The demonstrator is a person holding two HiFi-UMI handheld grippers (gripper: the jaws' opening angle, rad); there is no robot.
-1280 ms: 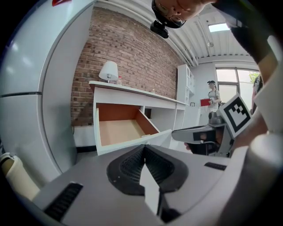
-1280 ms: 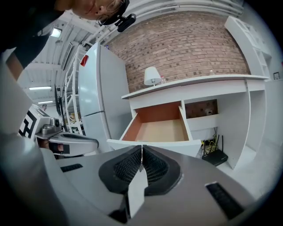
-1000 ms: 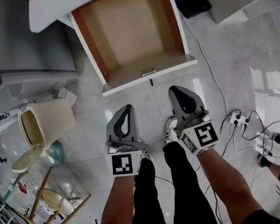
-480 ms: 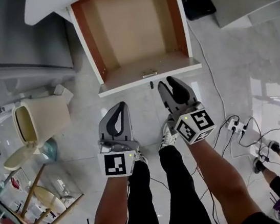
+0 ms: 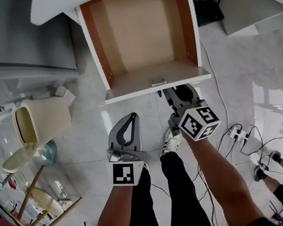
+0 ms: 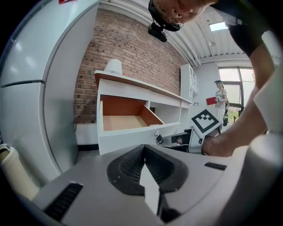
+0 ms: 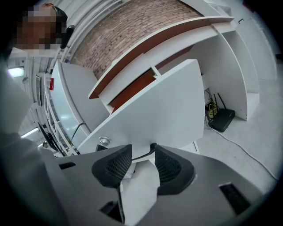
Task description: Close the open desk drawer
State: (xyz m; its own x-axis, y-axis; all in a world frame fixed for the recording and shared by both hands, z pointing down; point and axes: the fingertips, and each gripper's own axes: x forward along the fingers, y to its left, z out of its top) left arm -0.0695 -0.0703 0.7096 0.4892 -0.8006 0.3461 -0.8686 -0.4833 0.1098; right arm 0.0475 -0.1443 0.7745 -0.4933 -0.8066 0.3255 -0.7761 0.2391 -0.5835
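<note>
drawer point(image 5: 128, 92) stands pulled far out from under the white desk point(image 5: 64, 6) at 12 o'clock in the head view, its white front panel facing the person. the right gripper point(image 5: 179, 92) sits just below that panel, toward 1 o'clock of centre, and its jaws are opening. in the right gripper view they stand apart with the panel's lower edge showing in the gap, and i cannot tell whether the tips touch it. nothing is pinched. the left gripper point(image 5: 128, 121) hangs at 7 o'clock, well apart from the panel, jaws together on nothing.

likely troubles, as i judge them: a push from spread jaws this low could slip under the panel's edge instead of driving it in. the gripper sits to the right of the lock point(image 7: 104, 141), so an off-centre shove may skew the drawer on its runners and jam it partway. the lock stands proud of the panel and could catch a jaw. too hard a push would slam the drawer into the desk. a power strip point(image 5: 236, 133) with loose leads lies on the floor at 4 o'clock, near the person's feet, a snag if they step in.

the drawer holds nothing: only its bare brown bottom and side walls show. a cream bin point(image 5: 53, 117) lies tipped on its side at 9 o'clock, and what shows of its mouth looks empty.
</note>
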